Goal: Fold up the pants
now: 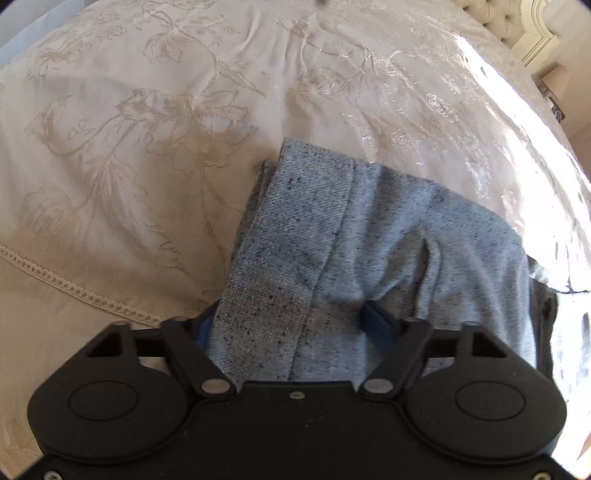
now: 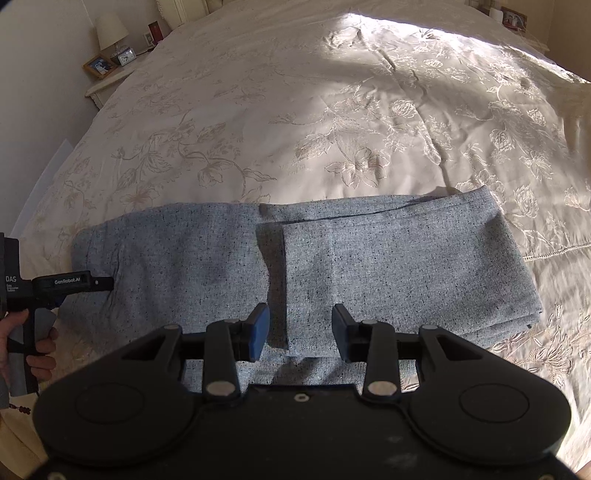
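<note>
The grey pants (image 2: 306, 266) lie folded on the bedspread (image 2: 332, 122); we judge them soft and light, best taken at the left end; our left gripper (image 1: 295, 314) is clenched on that end, reaching in level; our right gripper (image 2: 300, 328) hovers released over the near edge.

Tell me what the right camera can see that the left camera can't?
Only the right wrist view shows the open right gripper, the left gripper from outside, a lamp, a clock and a framed photo. Only the left wrist view shows cloth bunched between the left gripper's pads and the headboard. Both show the grey pants on the flowery bedspread.
</note>
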Demonstrator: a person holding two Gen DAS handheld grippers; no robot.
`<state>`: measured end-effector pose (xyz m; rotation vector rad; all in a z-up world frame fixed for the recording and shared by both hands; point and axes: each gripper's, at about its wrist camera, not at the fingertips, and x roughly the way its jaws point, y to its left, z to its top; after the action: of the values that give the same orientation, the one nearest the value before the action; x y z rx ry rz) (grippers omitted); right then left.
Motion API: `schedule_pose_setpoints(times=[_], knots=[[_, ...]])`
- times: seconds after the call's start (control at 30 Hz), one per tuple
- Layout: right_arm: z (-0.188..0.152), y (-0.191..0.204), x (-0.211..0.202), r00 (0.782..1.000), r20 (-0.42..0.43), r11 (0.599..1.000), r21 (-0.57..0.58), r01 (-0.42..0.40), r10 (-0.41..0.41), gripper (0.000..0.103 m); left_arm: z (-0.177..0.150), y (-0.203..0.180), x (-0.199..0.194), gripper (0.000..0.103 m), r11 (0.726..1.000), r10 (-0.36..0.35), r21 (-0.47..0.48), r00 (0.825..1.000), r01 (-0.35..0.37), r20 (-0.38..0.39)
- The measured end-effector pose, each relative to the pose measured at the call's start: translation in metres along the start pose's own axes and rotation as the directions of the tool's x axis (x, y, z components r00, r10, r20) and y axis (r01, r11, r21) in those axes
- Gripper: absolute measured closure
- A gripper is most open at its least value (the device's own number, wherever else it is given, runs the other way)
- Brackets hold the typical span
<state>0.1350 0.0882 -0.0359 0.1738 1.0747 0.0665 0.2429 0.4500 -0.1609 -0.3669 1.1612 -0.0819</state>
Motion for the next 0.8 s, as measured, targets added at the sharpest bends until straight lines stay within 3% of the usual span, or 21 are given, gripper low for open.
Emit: schedule_pose_setpoints(times=[0.03, 0.1, 0.2, 0.37, 0.5, 0.67, 0.8], knots=[[0.0, 0.0, 0.0, 1.0, 0.001, 1.0, 0.002, -0.004, 0.004, 0.065, 0.0, -0.003, -0.005, 0.048, 1.0, 0.004, -0.017, 1.0, -0.004, 0.009], [0.0, -0.002, 0.001, 1.0, 0.001, 1.0, 0.007, -0.012, 0.012, 0.065, -0.003, -0.009, -0.021, 0.07, 1.0, 0.014, -0.02, 0.999, -0.013, 0.036], [0.0, -0.005, 0.003, 1.0, -0.008, 1.0, 0.009, -0.027, 0.027, 0.065, -0.001, -0.021, -0.036, 0.075, 0.997, 0.04, -0.065, 0.997, -0.035, 0.071], [0.001, -0.021, 0.0, 0.999, 0.007, 0.999, 0.009, -0.046, 0.045, 0.065, -0.001, -0.061, -0.068, 0.077, 0.994, 0.103, -0.055, 0.987, -0.096, 0.122], [-0.001, -0.045, 0.0, 0.998, 0.005, 0.998, 0.02, -0.066, 0.065, 0.065, -0.003, -0.107, -0.1, 0.078, 0.995, 0.102, -0.034, 0.98, -0.097, 0.172], [-0.002, -0.086, 0.005, 0.993, -0.004, 0.993, 0.011, -0.118, 0.118, 0.065, -0.008, -0.188, -0.131, 0.079, 0.994, 0.103, 0.016, 0.969, -0.109, 0.226], [0.004, -0.127, 0.006, 0.989, -0.012, 0.989, 0.008, -0.149, 0.15, 0.065, -0.013, -0.264, -0.138, 0.079, 0.996, 0.063, 0.048, 0.968, -0.077, 0.242]])
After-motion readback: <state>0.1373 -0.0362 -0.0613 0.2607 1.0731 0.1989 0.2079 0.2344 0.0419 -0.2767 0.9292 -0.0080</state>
